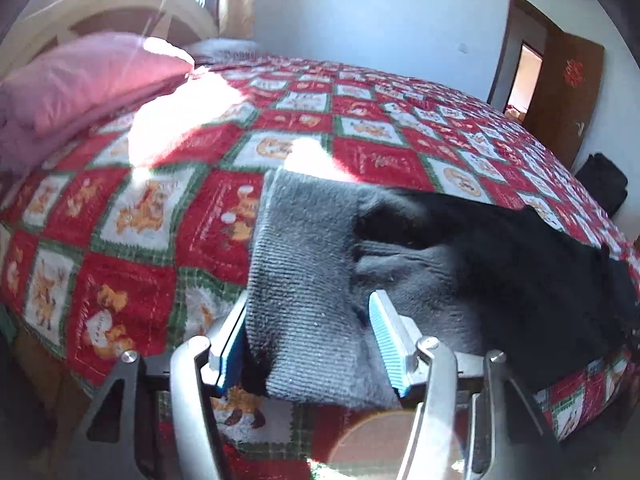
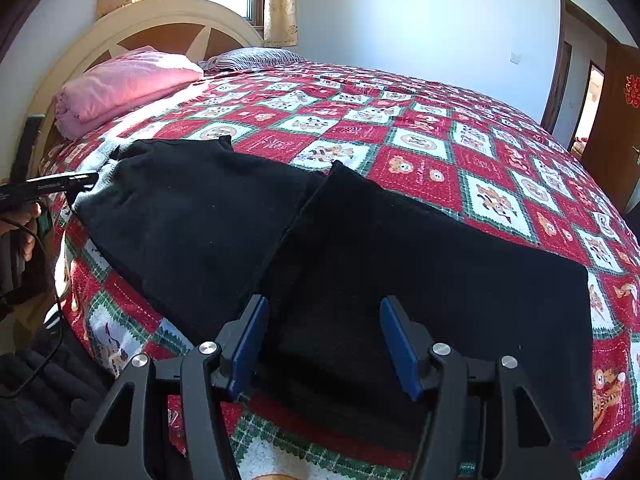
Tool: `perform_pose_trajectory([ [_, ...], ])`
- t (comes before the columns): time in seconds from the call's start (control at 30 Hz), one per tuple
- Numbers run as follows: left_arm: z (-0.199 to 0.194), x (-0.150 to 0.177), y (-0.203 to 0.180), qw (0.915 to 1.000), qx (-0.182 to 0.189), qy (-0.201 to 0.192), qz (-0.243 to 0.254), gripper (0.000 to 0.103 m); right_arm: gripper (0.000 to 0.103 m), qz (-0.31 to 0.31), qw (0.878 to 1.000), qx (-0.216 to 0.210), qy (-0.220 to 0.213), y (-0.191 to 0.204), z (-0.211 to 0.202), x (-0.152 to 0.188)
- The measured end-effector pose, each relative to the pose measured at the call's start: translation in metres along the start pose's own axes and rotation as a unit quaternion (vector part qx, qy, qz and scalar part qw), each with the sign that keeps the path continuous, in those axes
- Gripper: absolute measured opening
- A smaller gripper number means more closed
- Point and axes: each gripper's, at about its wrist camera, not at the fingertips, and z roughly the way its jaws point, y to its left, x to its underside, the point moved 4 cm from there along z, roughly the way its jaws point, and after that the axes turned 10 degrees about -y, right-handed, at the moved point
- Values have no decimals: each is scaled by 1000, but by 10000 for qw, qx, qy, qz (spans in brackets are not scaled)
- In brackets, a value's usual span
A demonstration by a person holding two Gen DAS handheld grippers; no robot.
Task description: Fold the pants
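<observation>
Left gripper point(image 1: 308, 324) gapes astride the pants' point(image 2: 360, 248) waistband (grip unclear); right gripper point(image 2: 324, 336) open.

Pants point(image 1: 460, 240) in left wrist view: right end cut by picture edge, waistband point(image 1: 304, 280) lower part hidden behind left gripper point(image 1: 308, 336) fingers. Quilt point(image 1: 160, 208) partly washed out by sun glare. Right wrist view: pants near end hidden behind right gripper point(image 2: 324, 340). Bed near edge cut off.

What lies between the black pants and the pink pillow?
Only bare checkered quilt separates the pants from the pillow, in the right wrist view.
</observation>
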Motion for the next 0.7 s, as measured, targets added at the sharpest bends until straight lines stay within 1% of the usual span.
perform_pose_trajectory([
  [0.03,2,2,7,9994,188,-51,-280,66,60,-3,10000,1,2,0,0,0],
  [0.07,1,3,8,9991,266,-82,-318,62,60,-4,10000,4,-2,1,0,0],
  [0.1,-1,3,4,9994,275,-94,-188,59,60,-3,10000,4,-2,1,0,0],
  [0.13,-5,2,1,9993,346,-105,-77,46,60,2,10000,3,-4,0,0,0],
  [0.17,-8,1,-1,9988,462,-104,-103,35,60,11,10000,6,-6,0,0,0],
  [0.23,-14,-1,-8,9975,692,-65,-108,30,60,21,10000,32,-31,0,-2,-1],
  [0.3,-23,-7,-13,9965,809,-165,-116,30,60,37,9999,103,-109,-3,-6,-4],
  [0.33,-29,-12,-15,9952,921,-239,-222,30,60,68,9997,145,-196,-6,-10,-7],
  [0.4,-43,-24,-20,9919,1138,-436,-364,29,60,204,9991,185,-333,-14,-19,-13],
  [0.47,-60,-39,-33,9866,1433,-660,-410,29,60,397,9979,221,-471,-24,-28,-20],
  [0.53,-78,-53,-51,9813,1661,-914,-325,29,60,582,9961,273,-611,-36,-39,-26],
  [0.67,-103,-78,-96,9700,2101,-1214,-104,29,60,867,9919,454,-804,-60,-60,-35],
  [0.7,-108,-84,-110,9659,2248,-1282,-32,29,60,938,9909,511,-821,-68,-65,-35],
])
